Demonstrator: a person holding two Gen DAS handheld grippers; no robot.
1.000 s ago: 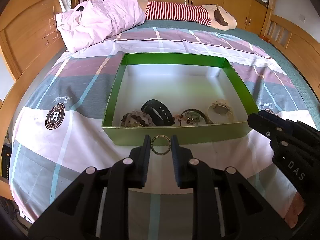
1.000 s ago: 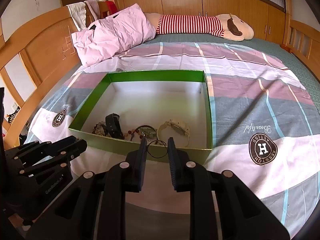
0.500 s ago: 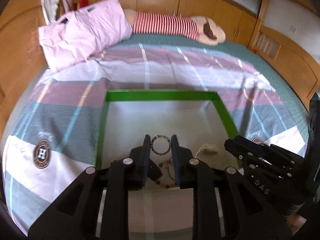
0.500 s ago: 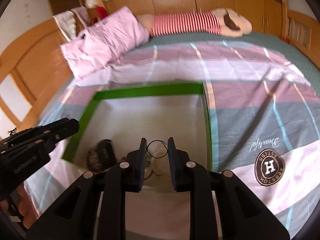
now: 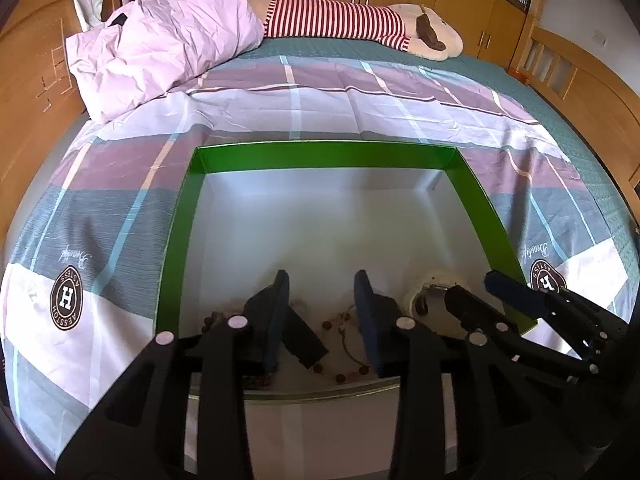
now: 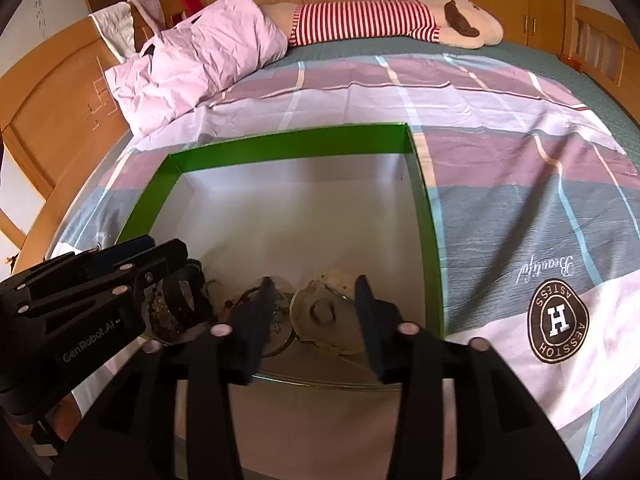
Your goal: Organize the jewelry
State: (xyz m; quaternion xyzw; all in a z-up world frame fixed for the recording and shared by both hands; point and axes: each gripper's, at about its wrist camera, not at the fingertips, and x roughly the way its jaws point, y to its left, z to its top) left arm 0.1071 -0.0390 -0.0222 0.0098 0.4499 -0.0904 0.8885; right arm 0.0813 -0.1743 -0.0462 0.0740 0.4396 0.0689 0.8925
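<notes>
A green box (image 5: 320, 154) with a white floor lies on the bed, seen also in the right wrist view (image 6: 288, 146). At its near wall lie a black watch strap (image 5: 306, 344), a brown bead bracelet (image 5: 344, 376) and a cream watch (image 6: 324, 312). My left gripper (image 5: 321, 280) hangs over the strap and beads. Its jaws are opening and nothing is pressed between them. My right gripper (image 6: 314, 284) hangs over the cream watch. Its jaws are also opening, with no grip on anything. Each gripper shows in the other's view, right (image 5: 472, 286) and left (image 6: 164, 246).
The box sits on a checked bedspread (image 5: 360, 108). A pink pillow (image 5: 160, 40) and a striped plush toy (image 5: 340, 20) lie at the far end. Wooden bed rails (image 6: 48, 112) stand left and right. The far half of the box floor (image 5: 320, 220) is bare.
Both grippers moved forward over the box's near end. The left let go of its small ring and the right of its thin dark loop. Both sets of jaws now stand apart.
</notes>
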